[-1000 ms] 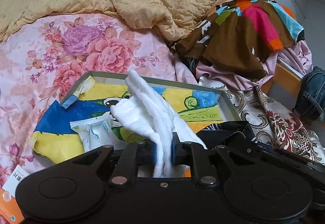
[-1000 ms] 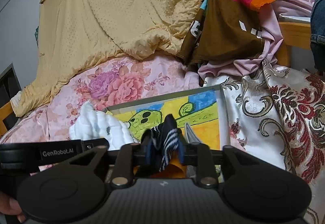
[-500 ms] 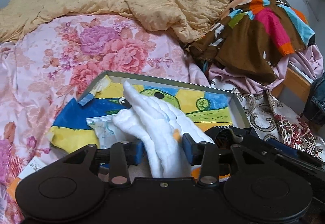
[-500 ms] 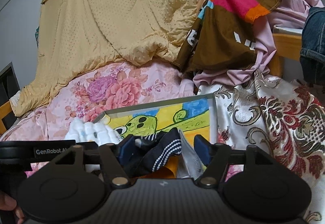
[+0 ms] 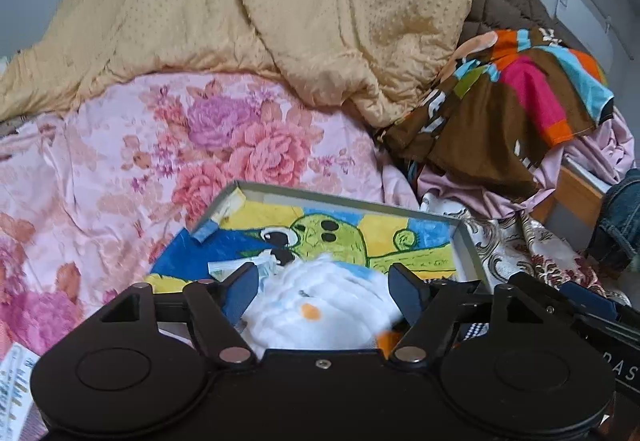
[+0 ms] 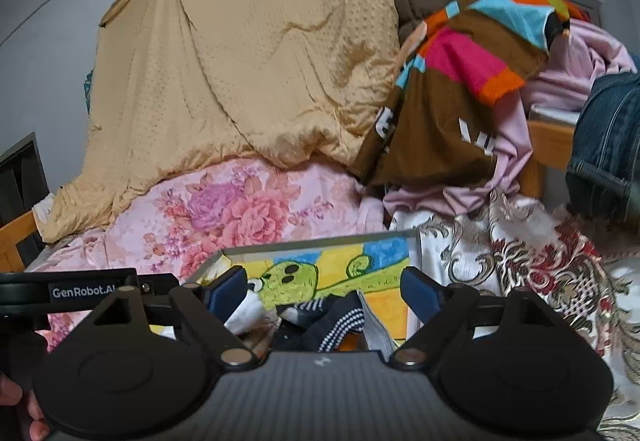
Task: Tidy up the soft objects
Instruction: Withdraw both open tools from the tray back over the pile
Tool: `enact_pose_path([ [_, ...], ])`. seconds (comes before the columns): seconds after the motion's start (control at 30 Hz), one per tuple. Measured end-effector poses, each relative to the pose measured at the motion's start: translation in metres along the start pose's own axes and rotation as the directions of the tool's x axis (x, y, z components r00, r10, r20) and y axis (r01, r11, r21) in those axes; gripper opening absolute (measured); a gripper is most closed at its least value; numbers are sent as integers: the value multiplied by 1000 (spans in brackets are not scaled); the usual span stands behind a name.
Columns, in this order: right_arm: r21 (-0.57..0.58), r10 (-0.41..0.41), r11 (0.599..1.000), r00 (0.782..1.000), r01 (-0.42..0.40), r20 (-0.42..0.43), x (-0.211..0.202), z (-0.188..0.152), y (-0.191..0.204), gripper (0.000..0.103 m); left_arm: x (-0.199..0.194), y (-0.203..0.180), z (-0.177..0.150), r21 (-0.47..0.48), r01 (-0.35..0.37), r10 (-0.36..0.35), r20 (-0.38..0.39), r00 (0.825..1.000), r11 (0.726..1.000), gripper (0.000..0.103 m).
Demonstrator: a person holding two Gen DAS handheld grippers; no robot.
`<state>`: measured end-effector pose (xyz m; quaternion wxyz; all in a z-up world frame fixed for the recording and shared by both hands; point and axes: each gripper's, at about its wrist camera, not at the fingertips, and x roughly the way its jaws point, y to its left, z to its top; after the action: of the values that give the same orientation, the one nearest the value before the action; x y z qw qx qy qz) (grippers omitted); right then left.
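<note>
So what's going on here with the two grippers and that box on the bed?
A person is dropping soft items into the cartoon-printed box. The left gripper has just been opening, and the white fluffy cloth lies loose between its jaws. The right gripper has likewise been opening over the dark striped sock, now resting in the box.

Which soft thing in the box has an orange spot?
The fluffy white cloth, lying between the open left tool fingers. The dark navy sock with white dotted stripes beside it has none.

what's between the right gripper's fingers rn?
Right wrist view: the dark dotted sock lies loose in the tray between the right gripper fingers; jaws have just opened, pads clear.
</note>
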<state>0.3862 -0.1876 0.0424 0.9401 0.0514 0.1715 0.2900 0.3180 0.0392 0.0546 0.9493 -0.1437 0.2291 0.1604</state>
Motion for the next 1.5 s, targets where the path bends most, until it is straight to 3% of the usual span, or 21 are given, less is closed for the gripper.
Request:
enact_pose_path([
  [0.4,-19,-2,1000,997,3,80,-60,7,19,103,-77,12,-2,38,17,-21,104,994,999,88],
  [0.6,-68,13,998,996,-7,92,-83,3,40,103,-121,27,-16,25,28,-32,155,987,999,94],
  [1.33,-135,47,990,997,-39,54,-161,-55,89,103,-222,85,-85,61,-6,-7,208,978,998,102],
  [1.5,-151,14,989,996,-1,84,-179,-73,96,103,-231,96,-108,51,19,-29,191,981,998,102],
])
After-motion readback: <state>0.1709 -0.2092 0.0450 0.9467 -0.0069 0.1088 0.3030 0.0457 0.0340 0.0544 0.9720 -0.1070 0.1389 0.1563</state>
